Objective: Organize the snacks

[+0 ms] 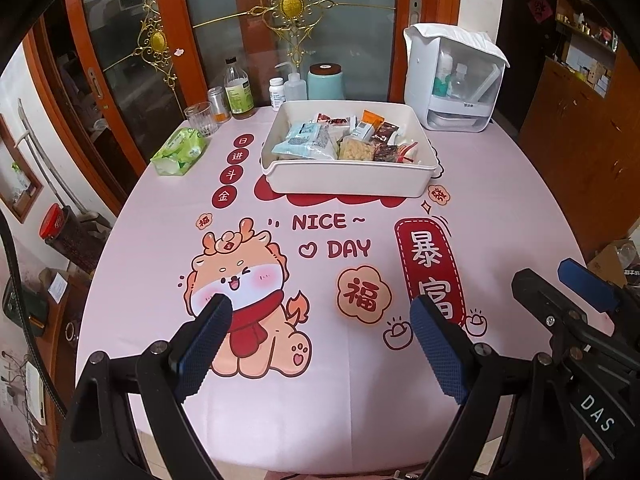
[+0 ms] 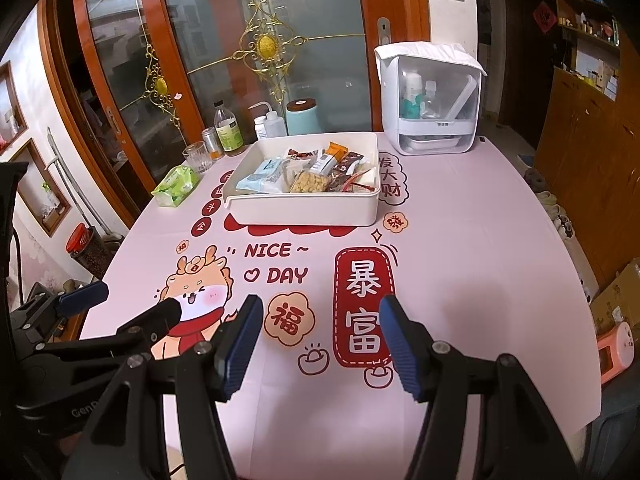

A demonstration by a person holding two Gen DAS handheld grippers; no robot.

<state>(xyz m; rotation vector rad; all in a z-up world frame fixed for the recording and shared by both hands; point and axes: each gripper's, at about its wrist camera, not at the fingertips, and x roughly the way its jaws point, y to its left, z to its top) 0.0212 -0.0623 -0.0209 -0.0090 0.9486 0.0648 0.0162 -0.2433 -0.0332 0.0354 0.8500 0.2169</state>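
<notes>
At the far middle of the pink printed tablecloth (image 1: 360, 400), a white tray (image 1: 344, 178) is seen, and the snack packets (image 1: 340, 140) are piled inside it. Near the table's front edge, the left gripper (image 1: 320, 344) and right gripper (image 2: 320, 344) are held side by side, fingers spread apart, nothing gripped.

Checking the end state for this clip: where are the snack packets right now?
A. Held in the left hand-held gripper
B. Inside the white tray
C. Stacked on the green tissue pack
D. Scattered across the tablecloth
B: the snack packets all lie inside the white tray, and both hand-held grippers are open and hold nothing.
</notes>
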